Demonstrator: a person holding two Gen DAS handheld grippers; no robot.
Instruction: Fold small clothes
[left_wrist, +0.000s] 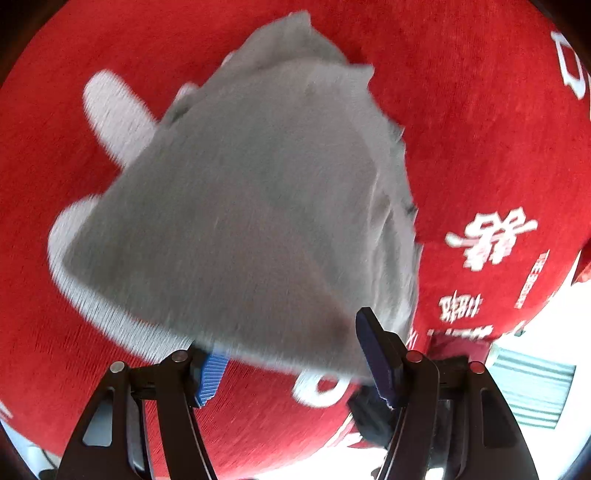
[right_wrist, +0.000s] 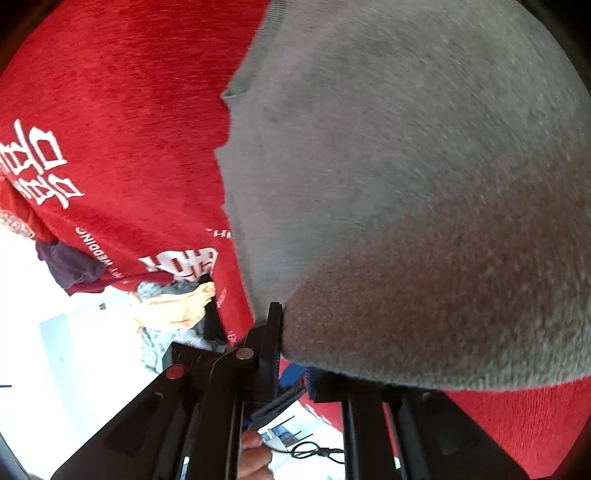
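A grey knit garment (left_wrist: 258, 206) lies spread on the red cloth (left_wrist: 480, 129), blurred by motion. My left gripper (left_wrist: 291, 363) stands at its near edge with the jaws wide apart. The hem drapes over the tip of the left blue pad (left_wrist: 210, 376), and the right pad (left_wrist: 376, 362) stands free beside the fabric. In the right wrist view the same grey garment (right_wrist: 406, 184) fills the upper right. My right gripper (right_wrist: 291, 354) has its fingers close together, pinching the garment's near edge. The fabric hides most of its right finger.
The red cloth (right_wrist: 110, 110) carries white characters and covers the work surface. Past its edge lie a pile of orange and grey clothes (right_wrist: 173, 306) and a dark purple piece (right_wrist: 70, 269). A person's hand (right_wrist: 255, 458) and a black cable (right_wrist: 314, 450) show below.
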